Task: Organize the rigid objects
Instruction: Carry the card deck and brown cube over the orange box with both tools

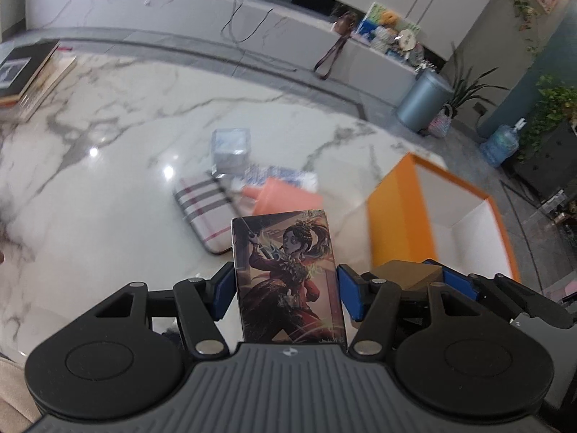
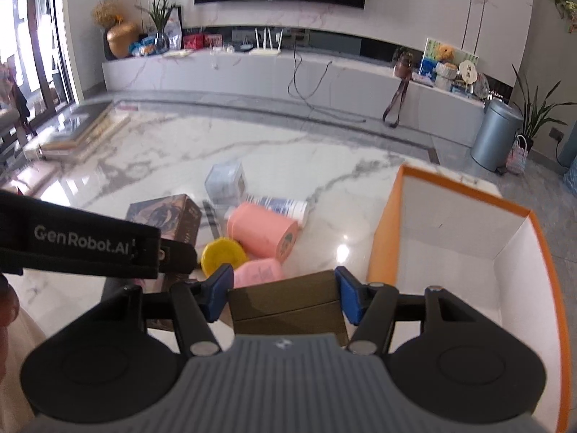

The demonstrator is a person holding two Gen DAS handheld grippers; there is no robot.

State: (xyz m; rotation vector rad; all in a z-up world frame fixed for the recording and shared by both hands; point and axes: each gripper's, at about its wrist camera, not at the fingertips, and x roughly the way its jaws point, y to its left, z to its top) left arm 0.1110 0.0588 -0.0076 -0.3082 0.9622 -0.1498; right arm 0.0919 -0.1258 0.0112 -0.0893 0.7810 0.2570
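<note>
the left gripper (image 1: pixel 285 285) clasps an illustrated card box (image 1: pixel 286 278) by its two long sides, blue pads pressed to either edge. the box stands upright in the grip, its long axis running along the fingers and away from the camera, the printed face with the figure in red turned toward the lens and the figure's head at the far end. it hangs above the marble floor (image 1: pixel 108 166), clear of the pile below.

the right gripper (image 2: pixel 283 296) clamps a plain brown box (image 2: pixel 288 306) across its width, one pad on each end face. this box lies crosswise, its long axis spanning from finger to finger, top face roughly level and tilted a little toward the camera. it sits just left of the orange storage box (image 2: pixel 382 249), which is open at the top with white inner walls, and it is not over the opening.

on the floor beyond, near one another, lie a pink cylinder (image 2: pixel 263 231) on its side, a yellow round thing (image 2: pixel 221 256), a pink packet (image 2: pixel 258 272), a dark printed box (image 2: pixel 166 216), a clear wrapped cube (image 2: pixel 225 180) and a striped flat case (image 1: pixel 205 213). a strap marked genrobot.ai (image 2: pixel 83 243) crosses the left of the right wrist view.
</note>
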